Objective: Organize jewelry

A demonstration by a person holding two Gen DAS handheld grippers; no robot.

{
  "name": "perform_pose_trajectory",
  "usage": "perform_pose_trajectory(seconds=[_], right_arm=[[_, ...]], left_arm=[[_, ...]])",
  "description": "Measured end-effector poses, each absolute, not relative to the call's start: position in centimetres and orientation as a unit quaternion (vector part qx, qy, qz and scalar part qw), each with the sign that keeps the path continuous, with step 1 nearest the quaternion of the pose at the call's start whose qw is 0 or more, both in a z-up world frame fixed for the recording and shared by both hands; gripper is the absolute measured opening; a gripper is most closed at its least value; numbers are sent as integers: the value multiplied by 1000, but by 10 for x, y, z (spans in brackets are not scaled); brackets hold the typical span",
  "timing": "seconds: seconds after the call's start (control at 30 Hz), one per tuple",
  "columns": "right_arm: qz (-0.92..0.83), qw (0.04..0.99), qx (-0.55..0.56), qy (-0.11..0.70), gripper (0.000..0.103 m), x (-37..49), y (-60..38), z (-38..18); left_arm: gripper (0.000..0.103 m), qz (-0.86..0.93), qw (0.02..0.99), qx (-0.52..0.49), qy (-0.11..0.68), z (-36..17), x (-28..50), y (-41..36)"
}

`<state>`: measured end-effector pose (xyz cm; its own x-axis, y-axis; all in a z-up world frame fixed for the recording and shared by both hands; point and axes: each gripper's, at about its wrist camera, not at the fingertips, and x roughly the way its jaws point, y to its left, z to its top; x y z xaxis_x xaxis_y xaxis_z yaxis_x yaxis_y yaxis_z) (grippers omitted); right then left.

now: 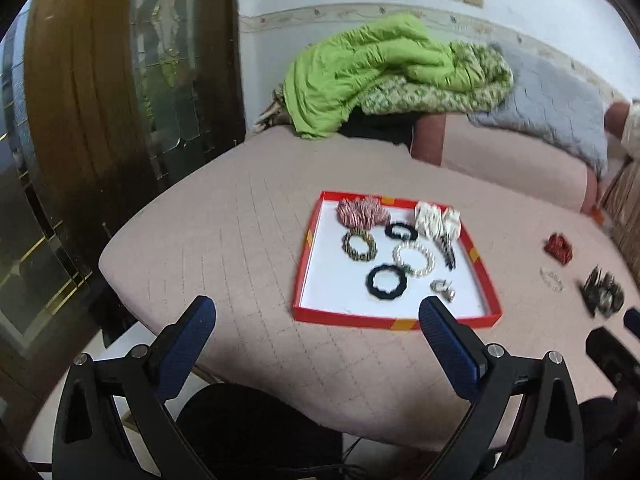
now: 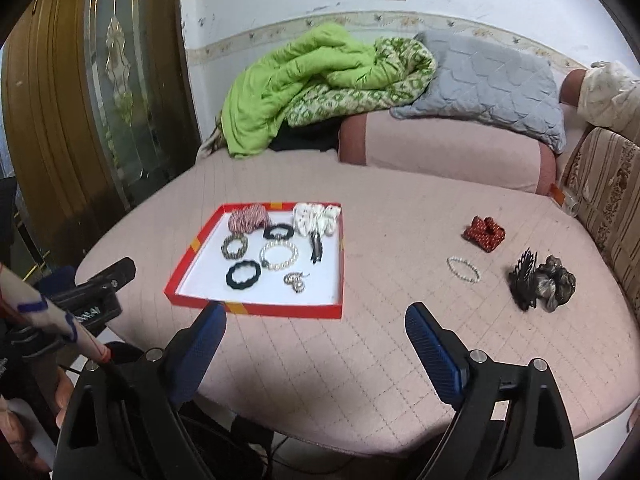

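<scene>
Both the left tongs (image 1: 316, 312) and right tongs (image 2: 316, 318) are held wide and empty. Most jewelry is gathered in the red tray (image 2: 192, 272); a small pearl bracelet (image 2: 463, 269) is left loose on the bed (image 2: 380, 352), seemingly awaiting collection.

Dark hair clip (image 1: 602, 294) blurred; sleeve (image 2: 612, 94) edge-cropped.

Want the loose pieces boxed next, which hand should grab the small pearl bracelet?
Probably right: the right gripper is open and empty, and the small pearl bracelet lies just ahead of its fingers, outside the red tray.
</scene>
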<state>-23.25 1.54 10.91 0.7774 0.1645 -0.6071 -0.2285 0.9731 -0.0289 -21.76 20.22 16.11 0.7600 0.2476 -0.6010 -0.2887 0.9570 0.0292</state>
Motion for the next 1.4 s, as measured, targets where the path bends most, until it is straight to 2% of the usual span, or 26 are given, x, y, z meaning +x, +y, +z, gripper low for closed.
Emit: perform_pose_trajectory(seconds=[1.4], right_arm=[[121, 925, -71, 353, 94, -211, 35, 74]], left_arm=[[101, 157, 925, -17, 344, 134, -200, 210]])
